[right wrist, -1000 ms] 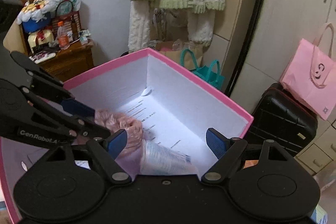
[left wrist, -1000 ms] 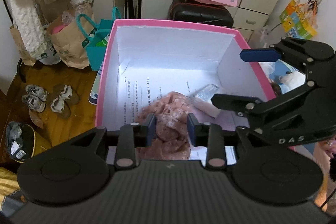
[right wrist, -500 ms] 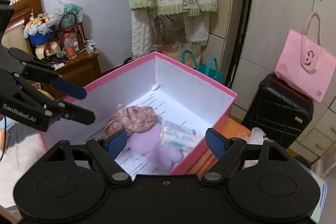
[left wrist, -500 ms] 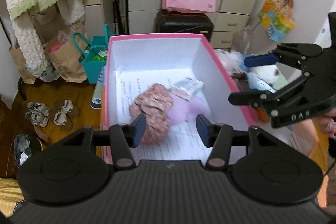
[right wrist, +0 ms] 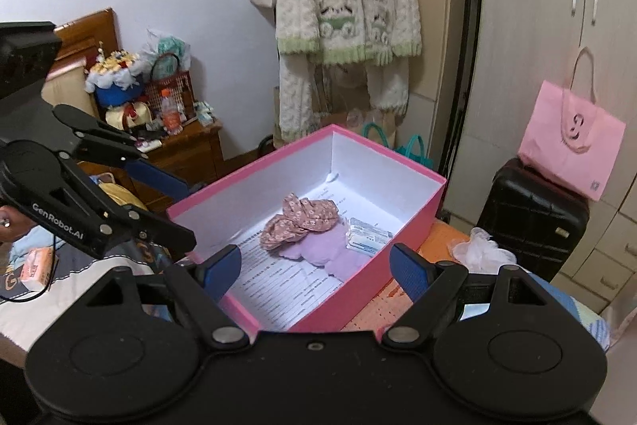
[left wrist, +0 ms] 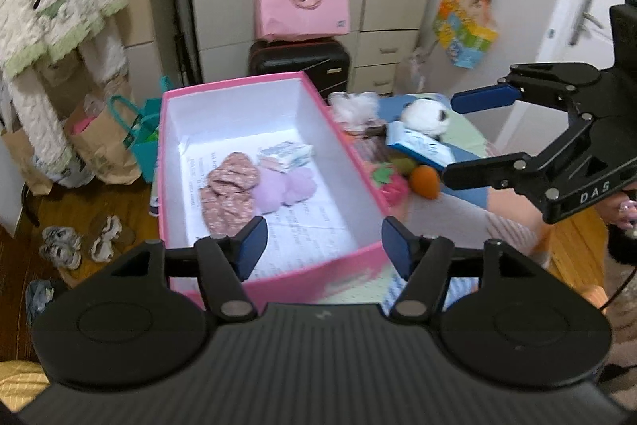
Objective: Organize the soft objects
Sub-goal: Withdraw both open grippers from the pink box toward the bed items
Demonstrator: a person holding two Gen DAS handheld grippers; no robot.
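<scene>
Both sets of jaws stand apart with nothing between them: the left gripper [left wrist: 323, 243], whose jaws have just been opening, hangs above the near short wall of the pink box [left wrist: 360, 182], while the right gripper [right wrist: 314, 271] holds its jaws wide over the box's near corner, clear of the rim. Seen from the left wrist, the right gripper [left wrist: 467, 138] floats out past the box's right wall, above a crowded table [left wrist: 466, 138].

Inside the box, on printed paper lining the floor, lie a floral pink cloth [left wrist: 229, 192], a lilac plush piece [left wrist: 284, 188] touching it, and a small tissue pack [left wrist: 284, 156] just beside both, toward the far end. All three sit well below the rim; the near half of the floor shows only paper.

On the table to the right of the box rest a panda plush [left wrist: 424, 114], a blue tissue box [left wrist: 420, 146] and an orange round toy [left wrist: 425, 182], close together near the box's long wall. A white fluffy item [right wrist: 481, 245] lies on the tabletop just beyond the far corner.

Past the box stand a black suitcase [left wrist: 298, 60] with a pink tote bag [left wrist: 302, 2] on top, and paper bags [left wrist: 99, 142] on the floor at left.
</scene>
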